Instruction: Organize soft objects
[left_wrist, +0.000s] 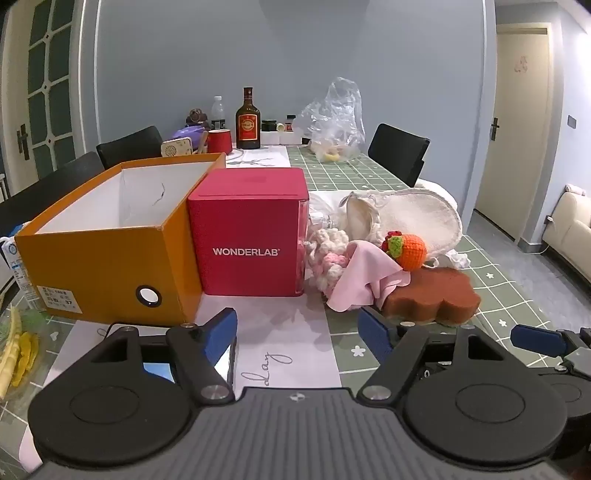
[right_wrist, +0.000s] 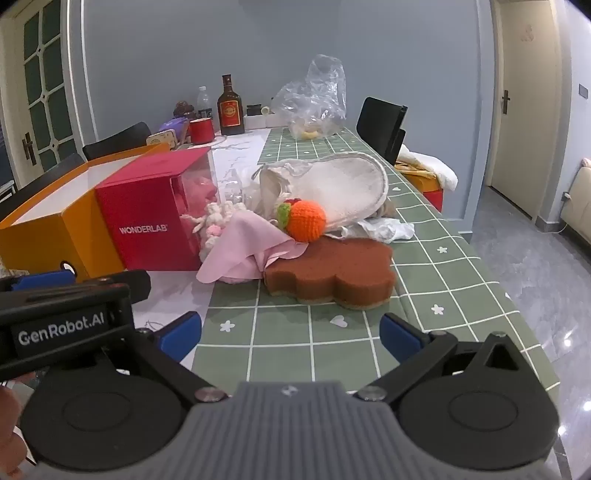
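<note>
A pile of soft things lies on the green checked tablecloth: a brown paw-shaped sponge (left_wrist: 434, 297) (right_wrist: 332, 271), a pink cloth (left_wrist: 364, 277) (right_wrist: 245, 245), an orange crocheted fruit (left_wrist: 410, 249) (right_wrist: 304, 220), pink-and-white crochet pieces (left_wrist: 330, 258) (right_wrist: 216, 225) and a cream mitt (left_wrist: 410, 218) (right_wrist: 332, 192). An open, empty orange box (left_wrist: 110, 236) (right_wrist: 48, 236) stands left of a red WONDERLAB box (left_wrist: 251, 232) (right_wrist: 147, 221). My left gripper (left_wrist: 297, 334) is open and empty in front of the red box. My right gripper (right_wrist: 291, 332) is open and empty, just short of the sponge.
Bottles, a red cup (left_wrist: 219, 141) and a clear plastic bag (left_wrist: 334, 122) stand at the table's far end. Black chairs (left_wrist: 399, 151) line both sides. A milk carton (left_wrist: 16, 266) and a plate with yellow food (left_wrist: 18, 350) are at the left. The table edge runs along the right.
</note>
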